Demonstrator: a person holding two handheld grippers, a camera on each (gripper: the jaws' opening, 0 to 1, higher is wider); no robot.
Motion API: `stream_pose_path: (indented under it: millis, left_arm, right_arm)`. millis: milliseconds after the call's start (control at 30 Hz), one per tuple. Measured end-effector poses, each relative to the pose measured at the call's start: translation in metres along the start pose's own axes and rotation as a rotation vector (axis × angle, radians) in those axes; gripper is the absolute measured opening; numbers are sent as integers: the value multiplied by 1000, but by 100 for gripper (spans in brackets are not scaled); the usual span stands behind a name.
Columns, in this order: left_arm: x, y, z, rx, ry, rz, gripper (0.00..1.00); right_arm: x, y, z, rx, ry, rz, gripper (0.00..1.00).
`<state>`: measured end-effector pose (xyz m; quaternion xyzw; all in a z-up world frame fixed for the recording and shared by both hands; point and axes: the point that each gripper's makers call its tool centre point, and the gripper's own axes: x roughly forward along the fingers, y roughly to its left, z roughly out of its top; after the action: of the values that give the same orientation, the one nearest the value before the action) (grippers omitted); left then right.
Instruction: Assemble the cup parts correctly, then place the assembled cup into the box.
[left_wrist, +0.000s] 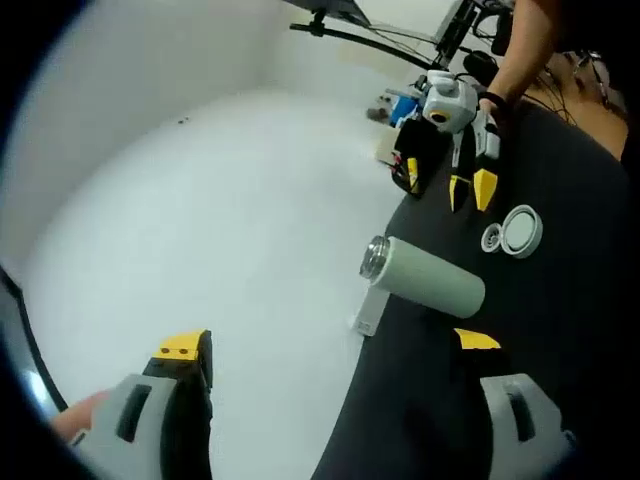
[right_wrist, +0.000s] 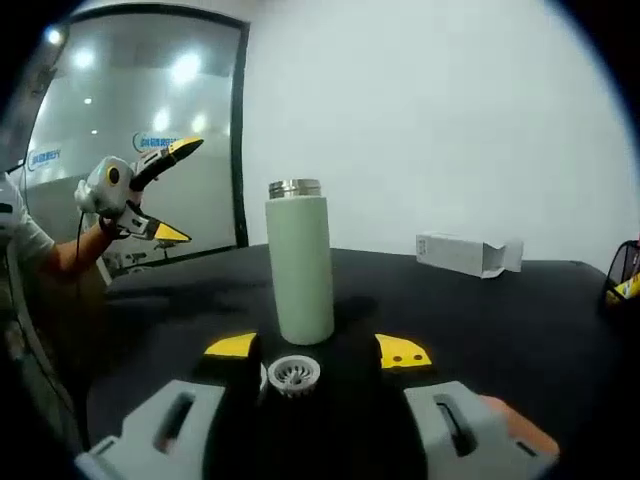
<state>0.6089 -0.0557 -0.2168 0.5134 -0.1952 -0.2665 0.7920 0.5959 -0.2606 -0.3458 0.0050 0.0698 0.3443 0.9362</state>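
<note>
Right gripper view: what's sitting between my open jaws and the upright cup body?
In the right gripper view, a small white strainer insert lies on the black table between the right gripper and the pale green cup body.

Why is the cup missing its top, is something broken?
Nothing looks broken. The pale green cup body stands upright on the black table with its metal mouth uncovered, because its white lid and small strainer part lie loose beside it, not yet fitted.
</note>
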Motion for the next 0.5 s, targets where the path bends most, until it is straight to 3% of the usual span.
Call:
stream_pose_path:
  millis: [300, 400, 500]
  left_arm:
    - [4, -1, 4, -10, -29, 8, 91]
    - [7, -2, 3, -21, -33, 9, 91]
    - [9, -3, 0, -26, -34, 6, 91]
  right_arm:
    - [-4, 7, -3, 39, -11, 28, 41]
    - [-9, 26, -1, 118, -6, 123, 38]
    - [-13, 47, 0, 93, 6, 159, 39]
